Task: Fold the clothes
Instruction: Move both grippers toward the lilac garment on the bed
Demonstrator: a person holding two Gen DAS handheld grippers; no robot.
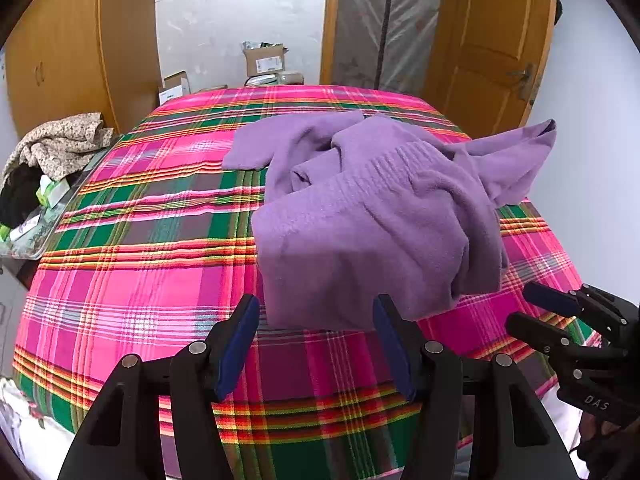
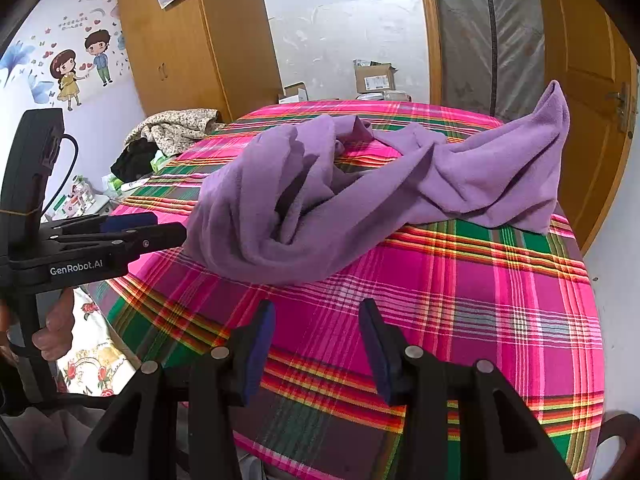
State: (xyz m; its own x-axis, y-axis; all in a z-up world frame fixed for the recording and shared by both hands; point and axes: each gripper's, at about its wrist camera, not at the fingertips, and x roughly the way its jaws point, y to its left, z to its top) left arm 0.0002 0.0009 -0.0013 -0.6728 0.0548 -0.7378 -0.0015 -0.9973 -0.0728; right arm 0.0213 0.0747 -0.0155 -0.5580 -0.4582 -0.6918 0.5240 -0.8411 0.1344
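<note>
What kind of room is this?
Most likely a bedroom: a bed under a plaid cover, a wooden wardrobe against the wall, and a crumpled purple garment lying on the bed.

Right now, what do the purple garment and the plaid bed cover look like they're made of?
Purple garment: looks like soft fleece or brushed knit, matte and fuzzy, with a ribbed band across it; it slumps in thick rounded folds. Fibre can't be told.

Plaid bed cover: looks like a thin woven fabric, flat and smooth with crisp stripe lines and a slight sheen; probably cotton or a blend.
</note>
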